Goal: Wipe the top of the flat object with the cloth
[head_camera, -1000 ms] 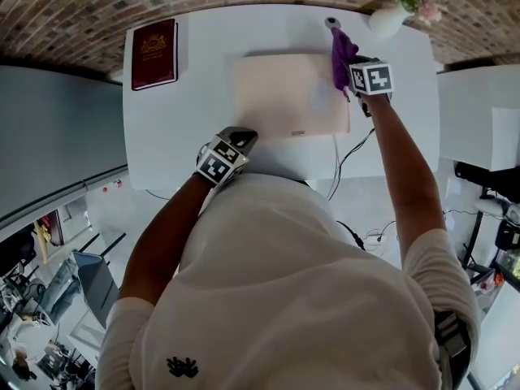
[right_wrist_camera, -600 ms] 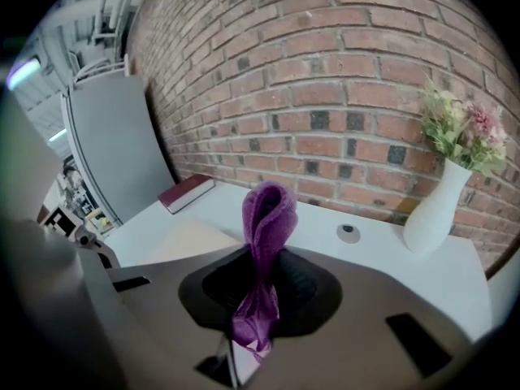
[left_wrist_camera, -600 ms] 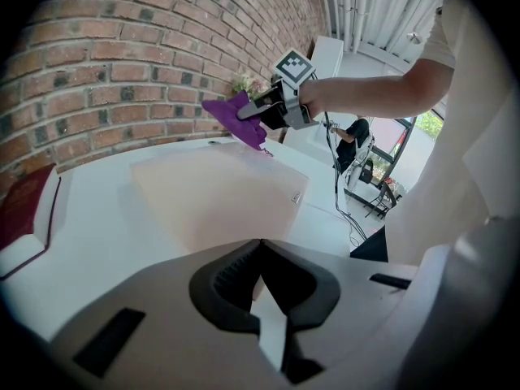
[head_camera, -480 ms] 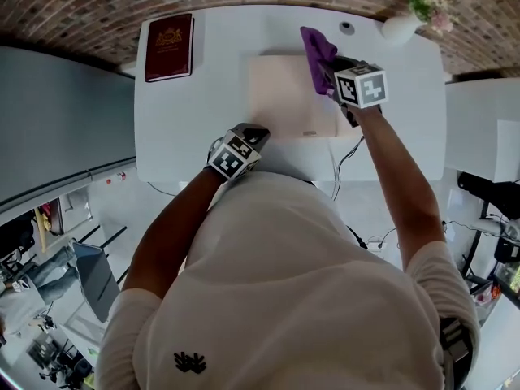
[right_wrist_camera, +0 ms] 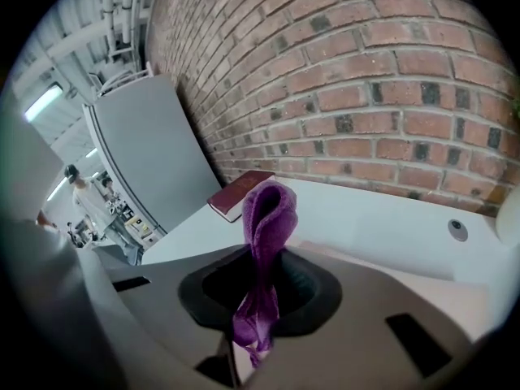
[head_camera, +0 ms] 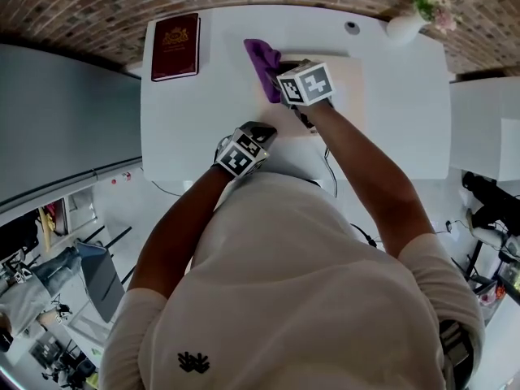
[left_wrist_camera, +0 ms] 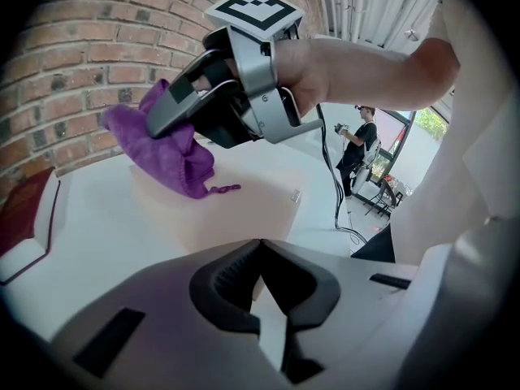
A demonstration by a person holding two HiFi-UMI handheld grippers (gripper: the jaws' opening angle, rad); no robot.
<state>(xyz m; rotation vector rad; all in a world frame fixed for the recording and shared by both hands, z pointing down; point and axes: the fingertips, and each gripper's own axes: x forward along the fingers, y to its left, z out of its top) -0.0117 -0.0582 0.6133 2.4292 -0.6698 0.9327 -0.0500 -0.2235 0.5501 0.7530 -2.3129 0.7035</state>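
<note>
A flat beige object (head_camera: pixel 347 86) lies on the white table (head_camera: pixel 195 128); my right arm covers most of it. My right gripper (head_camera: pixel 280 75) is shut on a purple cloth (head_camera: pixel 262 60), which hangs over the object's far left edge. In the left gripper view the cloth (left_wrist_camera: pixel 172 149) droops from the right gripper (left_wrist_camera: pixel 165 114) onto the beige top (left_wrist_camera: pixel 240 205). The right gripper view shows the cloth (right_wrist_camera: pixel 265 242) pinched upright between the jaws of the right gripper (right_wrist_camera: pixel 258 287). My left gripper (head_camera: pixel 258 131) rests shut and empty at the table's near edge, its jaws (left_wrist_camera: pixel 260 250) meeting.
A dark red book (head_camera: pixel 175 45) lies at the table's far left corner. A white vase with flowers (head_camera: pixel 406 24) and a small round thing (head_camera: pixel 351 28) stand at the far right. A brick wall runs behind. A cable (head_camera: pixel 327 169) hangs off the near edge.
My right gripper has carried the cloth leftward across the flat object, from its far right corner to its left edge. The left gripper has stayed by the near edge.
</note>
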